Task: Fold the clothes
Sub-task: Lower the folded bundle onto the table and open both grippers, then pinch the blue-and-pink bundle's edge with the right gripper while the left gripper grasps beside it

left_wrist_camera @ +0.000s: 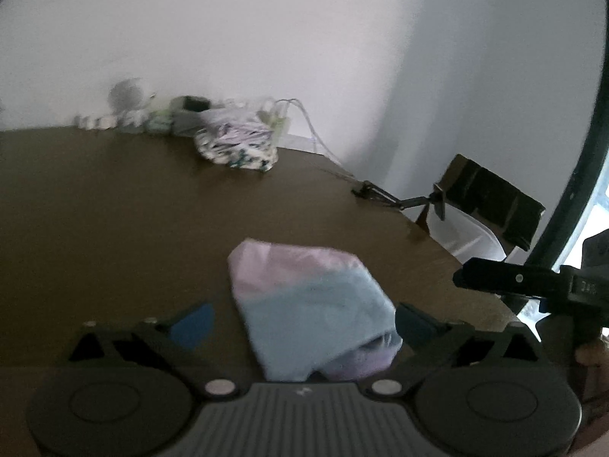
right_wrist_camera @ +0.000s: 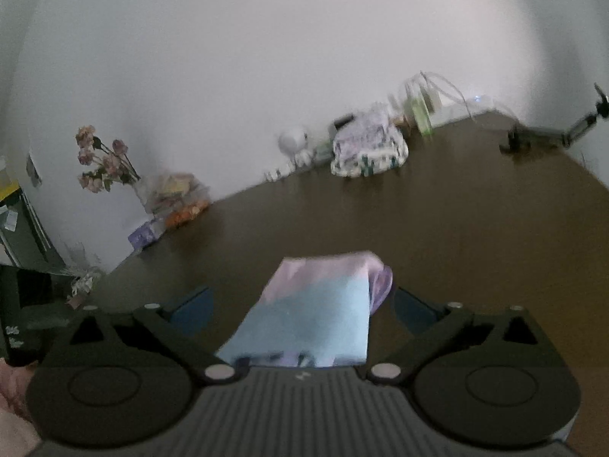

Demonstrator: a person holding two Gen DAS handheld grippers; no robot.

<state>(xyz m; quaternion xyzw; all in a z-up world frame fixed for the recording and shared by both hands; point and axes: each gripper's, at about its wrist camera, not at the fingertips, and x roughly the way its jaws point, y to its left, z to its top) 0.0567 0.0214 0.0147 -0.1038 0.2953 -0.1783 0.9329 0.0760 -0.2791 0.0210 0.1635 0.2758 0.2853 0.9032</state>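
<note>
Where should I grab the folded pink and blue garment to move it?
Grip the folded garment at its near blue end, coming in low from the near side. Its layered edges gape there, so pinching them together keeps the fold. Both the left gripper and right gripper already straddle it, open.

A folded garment (left_wrist_camera: 304,304) lies on the dark brown table (left_wrist_camera: 114,209), a compact, roughly rectangular bundle in pale pink at its far end grading to light blue at the near end. At one near corner, lilac inner layers (right_wrist_camera: 381,285) peek out from under the blue top layer. Far back, close to the wall, sits a second folded piece (left_wrist_camera: 238,148), white with a dark green and purple print, well apart from the first.
</note>
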